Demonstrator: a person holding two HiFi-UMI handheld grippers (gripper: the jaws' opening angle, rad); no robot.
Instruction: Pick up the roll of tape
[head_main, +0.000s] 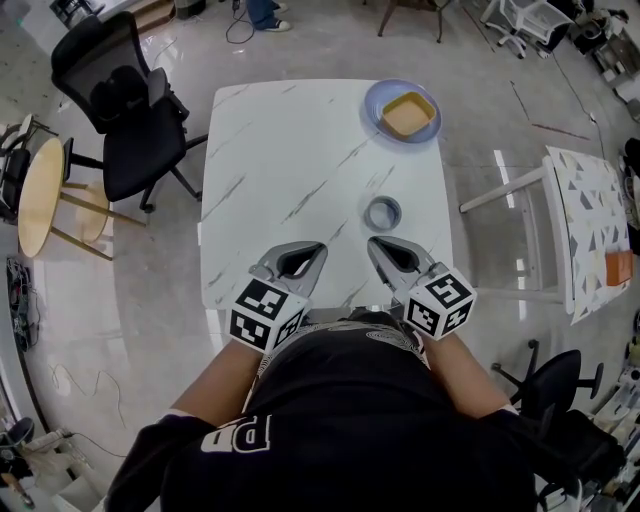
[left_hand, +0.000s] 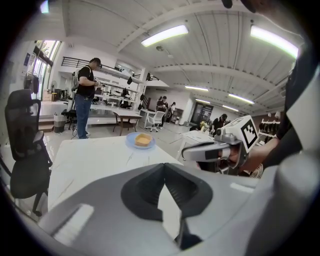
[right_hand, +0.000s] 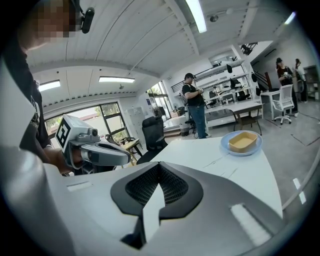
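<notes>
While both claws hang over its near edge, the white marbled table (head_main: 270, 160) fills the middle; a black chair (head_main: 130, 110) stands off its left side; a blue plate (head_main: 373, 98) carrying a yellow dish (head_main: 409, 114) sits at the far right corner; the left claw (head_main: 321, 246) and right claw (head_main: 371, 241) each have jaws together, gripping nothing; the tape (head_main: 382, 213) lies flat just beyond the right claw, apart from it.
</notes>
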